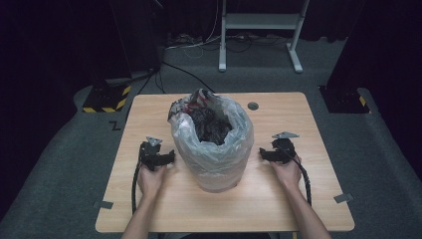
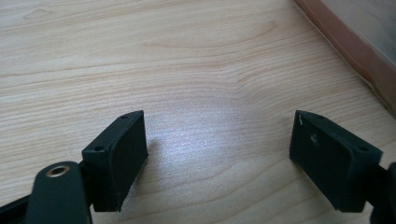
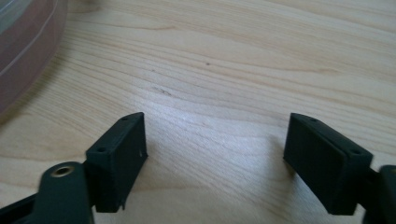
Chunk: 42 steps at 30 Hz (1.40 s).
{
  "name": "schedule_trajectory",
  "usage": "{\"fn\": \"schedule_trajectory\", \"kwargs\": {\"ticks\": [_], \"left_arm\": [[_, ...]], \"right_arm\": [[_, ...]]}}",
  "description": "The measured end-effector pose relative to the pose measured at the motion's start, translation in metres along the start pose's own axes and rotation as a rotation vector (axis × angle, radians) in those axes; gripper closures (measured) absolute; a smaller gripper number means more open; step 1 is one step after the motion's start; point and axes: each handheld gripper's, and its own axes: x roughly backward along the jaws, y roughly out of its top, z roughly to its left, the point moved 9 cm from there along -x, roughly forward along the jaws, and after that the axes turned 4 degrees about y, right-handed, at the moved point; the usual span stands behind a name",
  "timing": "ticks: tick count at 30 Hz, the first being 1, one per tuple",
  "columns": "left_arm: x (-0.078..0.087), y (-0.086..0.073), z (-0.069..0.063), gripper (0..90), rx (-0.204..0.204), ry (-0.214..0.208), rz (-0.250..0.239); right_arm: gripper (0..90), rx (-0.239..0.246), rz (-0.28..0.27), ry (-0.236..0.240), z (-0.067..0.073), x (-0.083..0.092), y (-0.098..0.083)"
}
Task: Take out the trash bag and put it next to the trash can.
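At table centre: bin (image 1: 214, 149) lined with clear, crumpled plastic bag (image 1: 234, 127), dark waste inside. Left gripper (image 1: 166, 158) and right gripper (image 1: 263, 154) just beside it, jaws wide, empty; bare table (image 1: 278, 204) near edge.

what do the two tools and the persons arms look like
Both the left tool and the right tool are black, each topped by a grey three-cornered plate and trailing a black cable along a bare, sleeveless forearm. Up close, each has two blocky black jaws with small screw holes, and a brass-ringed hole on the linkage.
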Motion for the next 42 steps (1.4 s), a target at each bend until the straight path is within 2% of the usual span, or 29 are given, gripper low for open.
{"fn": "schedule_trajectory", "kwargs": {"ticks": [1, 3, 4, 8, 9, 14, 20, 23, 24, 30, 35, 42], "left_arm": [[0.000, 0.000, 0.000, 18.7, 0.006, -0.003, 0.004], [0.000, 0.000, 0.000, 18.7, 0.006, -0.003, 0.004], [0.000, 0.000, 0.000, 18.7, 0.006, -0.003, 0.004], [0.000, 0.000, 0.000, 18.7, 0.004, -0.002, 0.002], [0.000, 0.000, 0.000, 18.7, 0.005, -0.003, 0.003], [0.000, 0.000, 0.000, 18.9, 0.008, -0.004, 0.003], [0.000, 0.000, 0.000, 19.3, 0.006, -0.006, 0.002], [0.000, 0.000, 0.000, 19.3, 0.006, -0.006, 0.002], [0.000, 0.000, 0.000, 19.3, 0.006, -0.006, 0.003], [0.000, 0.000, 0.000, 20.0, 0.003, -0.008, -0.001], [0.000, 0.000, 0.000, 20.0, 0.003, -0.008, 0.000], [0.000, 0.000, 0.000, 20.0, 0.002, -0.008, -0.001]], "right_arm": [[24.9, -0.032, 0.010, 0.026, -0.002, 0.004, -0.001], [25.6, -0.042, 0.012, 0.040, -0.002, 0.005, -0.001], [25.7, -0.074, 0.015, 0.064, -0.005, 0.011, -0.002], [25.7, -0.082, 0.008, 0.072, -0.006, 0.018, 0.000], [26.2, -0.085, 0.001, 0.087, -0.005, 0.024, 0.003], [29.6, -0.087, -0.027, 0.109, -0.002, 0.035, 0.009], [33.2, -0.113, -0.046, 0.139, 0.001, 0.046, 0.015], [35.8, -0.113, -0.061, 0.162, 0.004, 0.049, 0.019], [37.2, -0.104, -0.069, 0.191, 0.008, 0.053, 0.023], [40.9, -0.092, -0.082, 0.214, 0.015, 0.061, 0.031], [42.0, -0.093, -0.079, 0.251, 0.020, 0.067, 0.035], [43.1, -0.079, -0.079, 0.272, 0.025, 0.075, 0.042]]}}
